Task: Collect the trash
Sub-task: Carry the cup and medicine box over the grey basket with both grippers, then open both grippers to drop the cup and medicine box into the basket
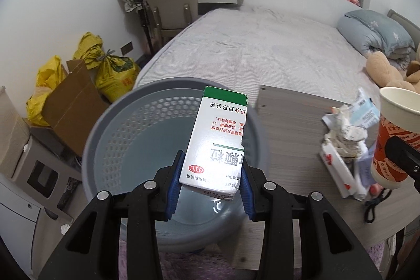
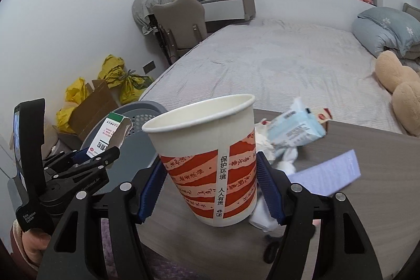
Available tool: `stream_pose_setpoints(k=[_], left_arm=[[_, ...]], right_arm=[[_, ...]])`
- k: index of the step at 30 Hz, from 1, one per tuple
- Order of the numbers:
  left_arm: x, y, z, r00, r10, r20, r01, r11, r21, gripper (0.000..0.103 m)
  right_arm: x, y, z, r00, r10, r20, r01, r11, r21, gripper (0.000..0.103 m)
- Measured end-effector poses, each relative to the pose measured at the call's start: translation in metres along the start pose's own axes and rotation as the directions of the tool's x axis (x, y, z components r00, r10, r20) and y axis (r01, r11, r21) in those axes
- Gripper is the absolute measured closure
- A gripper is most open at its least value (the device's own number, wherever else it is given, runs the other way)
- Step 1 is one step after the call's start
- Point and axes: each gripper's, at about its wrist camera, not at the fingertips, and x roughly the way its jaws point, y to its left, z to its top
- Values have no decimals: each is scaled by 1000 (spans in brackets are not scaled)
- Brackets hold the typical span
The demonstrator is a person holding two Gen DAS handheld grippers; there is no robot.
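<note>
my left gripper (image 1: 211, 181) is extended over the open mouth of the grey perforated waste basket (image 1: 147, 122), its blue pads clamped on the near end of a white medicine box (image 1: 218, 141). the box's long axis runs forward along my fingers, green end pointing away and slightly up. my right gripper (image 2: 211, 188) is held level above the table (image 2: 367, 201) near its left edge, fingers closed on the sides of an upright paper cup (image 2: 207, 162), mouth up. crumpled paper (image 1: 344, 138) lies on the table behind it.
</note>
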Motion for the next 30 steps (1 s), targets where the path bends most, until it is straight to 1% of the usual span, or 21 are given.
stream_pose_setpoints(k=[5,10,14,18,20,22,23,25,26,28,30], left_arm=[[11,33,3,999,37,-17,-38,999,-32,65],[24,62,3,996,75,-44,-78,995,-59,64],[33,79,4,994,93,-59,-98,992,-76,64],[40,92,6,992,102,-68,-108,990,-92,63],[43,97,6,991,109,-72,-116,988,-99,59],[43,100,6,991,114,-72,-122,987,-106,50],[43,102,6,991,118,-70,-125,986,-109,48],[44,104,6,990,124,-67,-132,985,-116,37],[43,105,5,990,127,-64,-134,984,-118,35],[43,107,4,989,135,-63,-142,982,-122,31],[43,109,4,988,142,-65,-149,981,-128,30]], right_arm=[[35,40,12,997,63,-37,-65,996,-53,38],[73,73,22,990,114,-89,-122,988,-93,38],[97,89,27,981,145,-125,-158,982,-104,38],[114,103,30,976,157,-152,-176,976,-127,38],[120,108,30,973,162,-162,-185,973,-135,38],[125,111,32,973,163,-163,-187,973,-139,37],[126,112,33,973,164,-164,-187,973,-138,37],[129,110,35,972,166,-164,-189,973,-131,33],[129,109,36,973,167,-161,-188,974,-124,29],[129,107,35,972,170,-165,-190,975,-116,28],[130,105,34,973,160,-168,-180,977,-117,28]])
